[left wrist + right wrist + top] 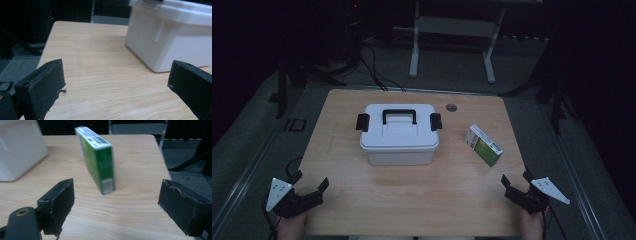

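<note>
1. Black jaws of the left gripper (310, 188) stand wide apart at the lower left of the high view, holding nothing, hovering over the wooden table (412, 200).
2. Left of centre in that view sits the white storage box (398, 134), lid on, black handle (399, 116) lying flat and both black side latches (362, 122) apparently closed. In the left gripper view the box fills the upper right, well apart from the jaws.
3. Right of the box, a green and white carton (483, 145) stands on its long edge, near but not touching it.
4. At the lower right, the right gripper (518, 181) is likewise spread open and empty; its own view puts the carton (96, 157) straight ahead between the jaws, still a way off.
5. Judging by this, nothing is done yet: the carton is ungrasped and the box unopened, so likely everything remains.
</note>
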The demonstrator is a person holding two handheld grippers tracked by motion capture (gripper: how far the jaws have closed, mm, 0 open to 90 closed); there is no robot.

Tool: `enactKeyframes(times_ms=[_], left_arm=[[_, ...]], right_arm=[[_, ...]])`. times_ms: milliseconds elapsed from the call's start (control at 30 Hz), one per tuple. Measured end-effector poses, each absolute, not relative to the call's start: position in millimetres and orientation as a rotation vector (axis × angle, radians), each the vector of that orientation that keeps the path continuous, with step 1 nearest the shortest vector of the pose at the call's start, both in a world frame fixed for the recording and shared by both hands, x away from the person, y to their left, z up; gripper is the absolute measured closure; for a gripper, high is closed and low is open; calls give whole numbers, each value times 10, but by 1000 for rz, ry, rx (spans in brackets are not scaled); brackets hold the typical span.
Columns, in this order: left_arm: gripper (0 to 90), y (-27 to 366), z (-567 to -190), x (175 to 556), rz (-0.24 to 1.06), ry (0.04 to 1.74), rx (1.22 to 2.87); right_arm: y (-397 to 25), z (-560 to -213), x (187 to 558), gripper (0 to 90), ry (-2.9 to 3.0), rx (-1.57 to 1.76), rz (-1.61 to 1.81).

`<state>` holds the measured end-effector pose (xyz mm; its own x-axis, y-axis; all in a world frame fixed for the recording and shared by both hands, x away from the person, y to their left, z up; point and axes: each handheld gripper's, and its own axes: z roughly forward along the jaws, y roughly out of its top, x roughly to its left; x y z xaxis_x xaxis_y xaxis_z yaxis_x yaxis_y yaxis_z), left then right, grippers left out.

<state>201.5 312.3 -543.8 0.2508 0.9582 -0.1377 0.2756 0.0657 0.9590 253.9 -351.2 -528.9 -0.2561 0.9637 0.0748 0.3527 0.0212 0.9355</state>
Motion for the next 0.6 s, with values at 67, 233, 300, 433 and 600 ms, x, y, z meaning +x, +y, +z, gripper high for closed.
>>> enactKeyframes(times_ms=[67, 233, 300, 433, 600], left_arm=[[9, 3101, -5390, 2015, 781, 1211, 1437], [9, 3072, -5305, 2066, 746, 1171, 1433], [9, 3067, -5288, 2094, 747, 1164, 1439], [9, 3044, -5267, 2209, 726, 1153, 1466], [9, 2957, -5263, 2386, 716, 1145, 1516]], right_arm=[[-3435, -5222, 2534, 124, 1696, 1325, 1289], [-3221, -5059, 2523, 135, 1740, 1230, 1351], [-3106, -4978, 2550, 150, 1766, 1190, 1375], [-2993, -4917, 2601, 168, 1791, 1151, 1398], [-2793, -4841, 2730, 173, 1819, 1107, 1434]])
